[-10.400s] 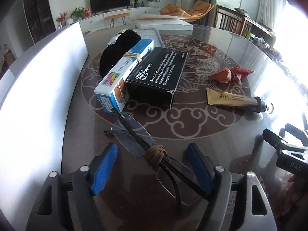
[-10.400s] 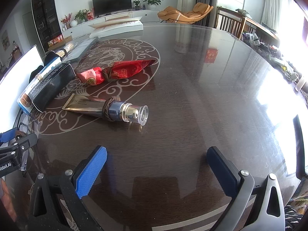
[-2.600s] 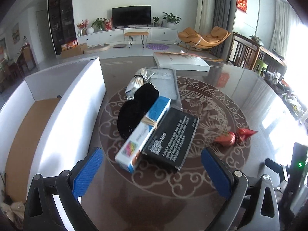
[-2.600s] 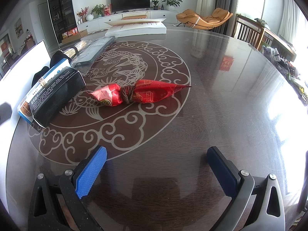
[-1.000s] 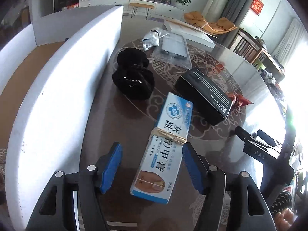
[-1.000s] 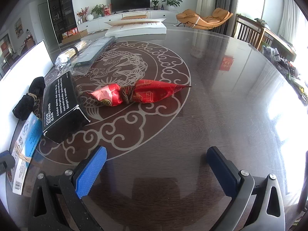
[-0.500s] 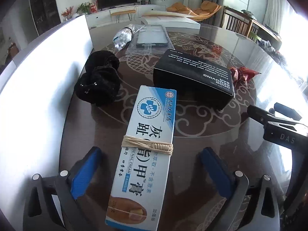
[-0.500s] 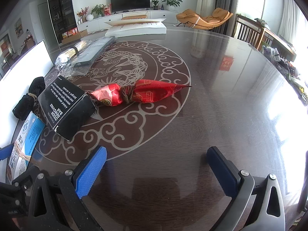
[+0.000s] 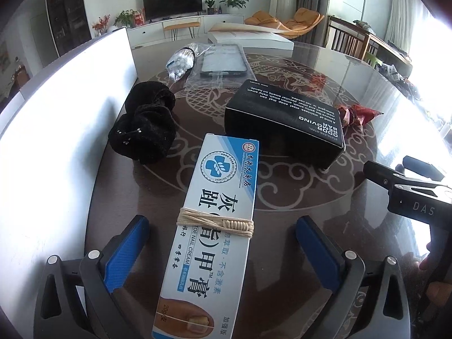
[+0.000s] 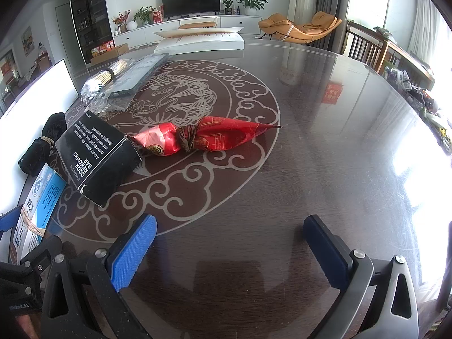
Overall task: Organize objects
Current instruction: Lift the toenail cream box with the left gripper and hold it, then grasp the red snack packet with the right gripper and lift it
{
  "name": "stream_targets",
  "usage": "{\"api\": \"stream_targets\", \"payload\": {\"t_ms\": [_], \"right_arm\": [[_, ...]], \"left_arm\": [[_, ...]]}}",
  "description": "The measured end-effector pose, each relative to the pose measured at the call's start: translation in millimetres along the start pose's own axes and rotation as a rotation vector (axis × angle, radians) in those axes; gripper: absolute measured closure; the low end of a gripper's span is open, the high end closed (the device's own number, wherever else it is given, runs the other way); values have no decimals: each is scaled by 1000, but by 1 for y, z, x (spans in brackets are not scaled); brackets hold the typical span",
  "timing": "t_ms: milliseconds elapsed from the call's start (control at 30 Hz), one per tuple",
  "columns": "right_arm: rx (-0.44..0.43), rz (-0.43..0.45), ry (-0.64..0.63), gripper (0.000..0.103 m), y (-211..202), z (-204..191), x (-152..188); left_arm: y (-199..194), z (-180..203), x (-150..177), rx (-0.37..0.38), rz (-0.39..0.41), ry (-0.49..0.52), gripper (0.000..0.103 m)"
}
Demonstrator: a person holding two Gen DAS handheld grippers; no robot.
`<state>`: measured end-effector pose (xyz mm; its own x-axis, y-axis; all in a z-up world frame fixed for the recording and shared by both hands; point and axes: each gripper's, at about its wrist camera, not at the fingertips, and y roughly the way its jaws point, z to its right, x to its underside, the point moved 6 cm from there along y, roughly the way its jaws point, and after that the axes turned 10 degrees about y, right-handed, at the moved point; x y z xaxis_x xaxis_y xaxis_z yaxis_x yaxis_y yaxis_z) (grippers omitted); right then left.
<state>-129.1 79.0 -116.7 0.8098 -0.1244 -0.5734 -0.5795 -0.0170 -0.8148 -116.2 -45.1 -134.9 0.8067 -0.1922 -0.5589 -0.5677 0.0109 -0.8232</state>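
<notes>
A white and blue nail cream box (image 9: 214,226) bound with string lies on the dark table (image 9: 282,214), lengthwise between the fingers of my left gripper (image 9: 223,251). The jaws are open and stand clear of the box's sides. It also shows at the left edge of the right wrist view (image 10: 36,212). A black box (image 9: 285,120) lies just beyond it, also seen in the right wrist view (image 10: 97,158). A red foil packet (image 10: 203,138) tied with brown cord lies ahead of my open, empty right gripper (image 10: 230,251).
A black cloth bundle (image 9: 145,127) lies left of the boxes. A white foam wall (image 9: 56,130) runs along the table's left side. A clear bag with a dark tray (image 9: 223,62), a bagged bundle (image 9: 180,62) and a flat white package (image 9: 251,35) lie farther back.
My left gripper set the nail cream box down in front of the black box and opened around it; since half a second ago it rose slightly. The right gripper has not moved.
</notes>
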Motion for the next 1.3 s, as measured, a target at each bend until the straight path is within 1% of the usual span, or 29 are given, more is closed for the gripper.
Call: {"api": "stream_targets", "payload": {"t_ms": [400,633,867,1167,1267,1300], "right_arm": [[0,0,-1,0,0,0,0],[-28,-19,-41,0,2,-2,0],[-78,-27,-107,0,-3,-4,10],[-89,-32,-124,0,-6,-2,14],[-79,-73,-130,0,-7,4,15],[-56,-92,-121,0,-7,9,12]], "left_arm": [[0,0,0,0,1,0,0],[1,0,0,0,1,0,0],[1,1,1,0,2,0,0],[1,1,1,-1,2,0,0],[1,1,1,-1,2,0,0],[1,1,1,-1,2,0,0]]}}
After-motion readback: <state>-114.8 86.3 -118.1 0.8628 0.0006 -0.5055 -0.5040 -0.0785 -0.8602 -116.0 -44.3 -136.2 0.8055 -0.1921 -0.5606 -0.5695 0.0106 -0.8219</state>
